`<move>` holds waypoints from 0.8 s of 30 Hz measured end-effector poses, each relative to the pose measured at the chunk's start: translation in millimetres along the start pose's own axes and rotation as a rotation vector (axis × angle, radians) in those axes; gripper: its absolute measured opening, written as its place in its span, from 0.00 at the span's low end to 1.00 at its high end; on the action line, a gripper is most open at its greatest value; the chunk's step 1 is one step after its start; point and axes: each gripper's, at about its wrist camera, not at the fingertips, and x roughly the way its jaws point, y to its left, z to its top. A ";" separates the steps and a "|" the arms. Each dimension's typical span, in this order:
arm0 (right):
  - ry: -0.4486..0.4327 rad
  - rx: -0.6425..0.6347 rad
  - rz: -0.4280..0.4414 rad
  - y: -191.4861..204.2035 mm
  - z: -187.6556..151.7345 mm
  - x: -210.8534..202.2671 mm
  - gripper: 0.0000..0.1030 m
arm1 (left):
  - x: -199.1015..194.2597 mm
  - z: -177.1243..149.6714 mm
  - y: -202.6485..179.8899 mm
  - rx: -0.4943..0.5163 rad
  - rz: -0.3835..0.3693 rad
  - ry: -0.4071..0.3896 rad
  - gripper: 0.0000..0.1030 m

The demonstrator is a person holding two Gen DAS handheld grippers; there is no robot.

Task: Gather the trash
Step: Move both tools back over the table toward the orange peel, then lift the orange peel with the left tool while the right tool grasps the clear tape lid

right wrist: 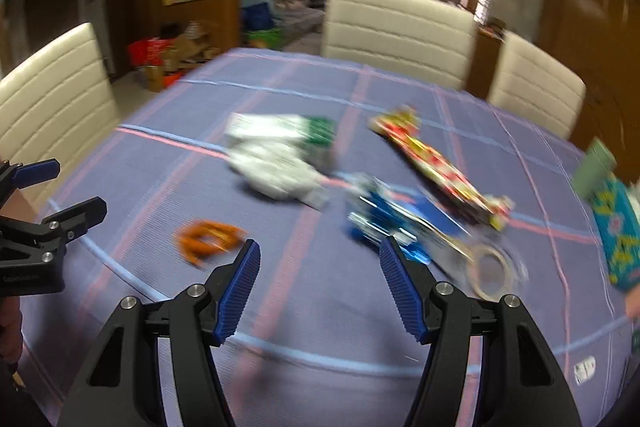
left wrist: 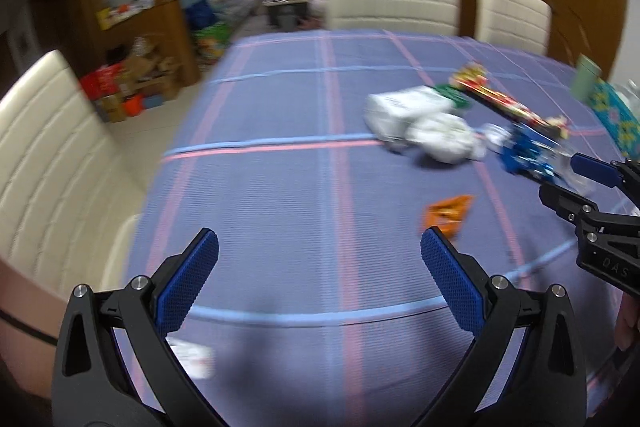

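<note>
On a dining table draped in a purple plaid cloth, two black grippers with blue ribbed pads hover, jaws apart and holding nothing. The left gripper points at bare cloth, with a crumpled orange wrapper near its right finger. The right gripper faces the litter: a white crumpled plastic bag, a blue foil packet, a long red-and-yellow wrapper and a roll of clear tape. Cream padded chairs ring the table.
</note>
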 end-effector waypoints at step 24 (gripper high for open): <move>0.098 0.246 -0.030 -135.5 -34.8 39.2 0.84 | 73.3 20.3 -114.9 0.106 -0.113 0.141 0.42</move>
